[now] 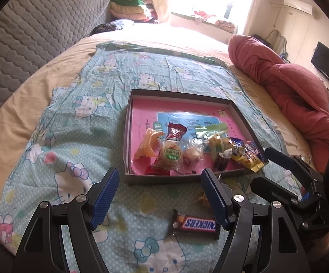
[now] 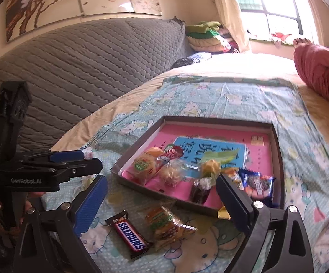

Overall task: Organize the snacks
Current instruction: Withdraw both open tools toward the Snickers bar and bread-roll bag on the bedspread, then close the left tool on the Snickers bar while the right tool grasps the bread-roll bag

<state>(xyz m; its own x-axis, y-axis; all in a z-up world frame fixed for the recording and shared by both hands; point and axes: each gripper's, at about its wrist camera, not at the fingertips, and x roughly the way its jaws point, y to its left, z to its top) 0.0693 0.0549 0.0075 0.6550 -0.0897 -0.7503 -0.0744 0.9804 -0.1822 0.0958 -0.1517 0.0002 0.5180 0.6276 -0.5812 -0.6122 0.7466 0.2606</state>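
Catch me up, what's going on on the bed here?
A person with two handheld grippers is sorting wrapped snacks into a shallow pink-lined box on the bed. Most snacks already lie inside. A Snickers bar and a yellow cookie pack remain outside on the sheet. The left gripper and right gripper are both open and empty.

- A wide bed [image 1: 50,72] under a beige sheet carries everything.
- A pale-blue cartoon-cat patterned cloth [image 1: 78,141] is spread flat over it.
- On the cloth: 1 shallow grey cardboard box [image 2: 139,183] with a pink floor, 1 brown Snickers bar [image 2: 129,234], 1 clear-wrapped yellow biscuit pack [image 2: 166,226].
- A rumpled red quilt [image 1: 285,79] lies beside the cloth.
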